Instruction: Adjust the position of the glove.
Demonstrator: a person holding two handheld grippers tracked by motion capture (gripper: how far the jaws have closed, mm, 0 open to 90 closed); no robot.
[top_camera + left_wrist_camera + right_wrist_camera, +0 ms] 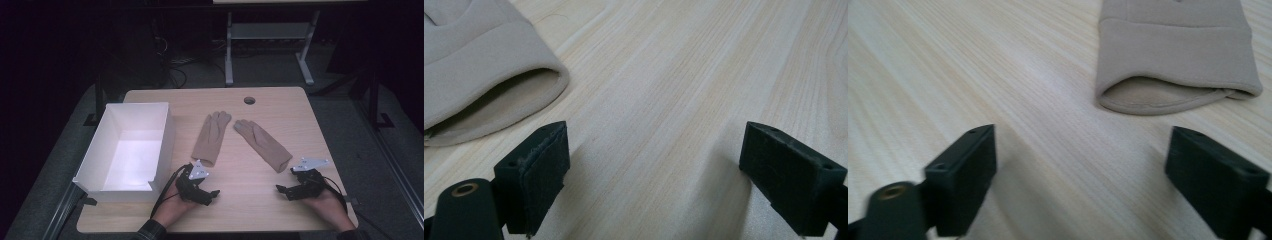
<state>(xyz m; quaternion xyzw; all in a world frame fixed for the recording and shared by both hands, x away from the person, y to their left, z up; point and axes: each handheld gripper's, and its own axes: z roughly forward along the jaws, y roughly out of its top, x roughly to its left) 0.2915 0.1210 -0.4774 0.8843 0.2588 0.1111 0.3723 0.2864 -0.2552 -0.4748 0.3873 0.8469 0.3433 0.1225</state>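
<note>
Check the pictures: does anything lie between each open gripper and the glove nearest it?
Nothing visible does. Bare table separates the left gripper from the left glove, and the right gripper from the right glove. Both cuffs face the open jaws.

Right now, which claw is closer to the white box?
Left. The left claw hovers just right of the white box's near corner. The right claw is across the table, below the right-hand glove's cuff.
</note>
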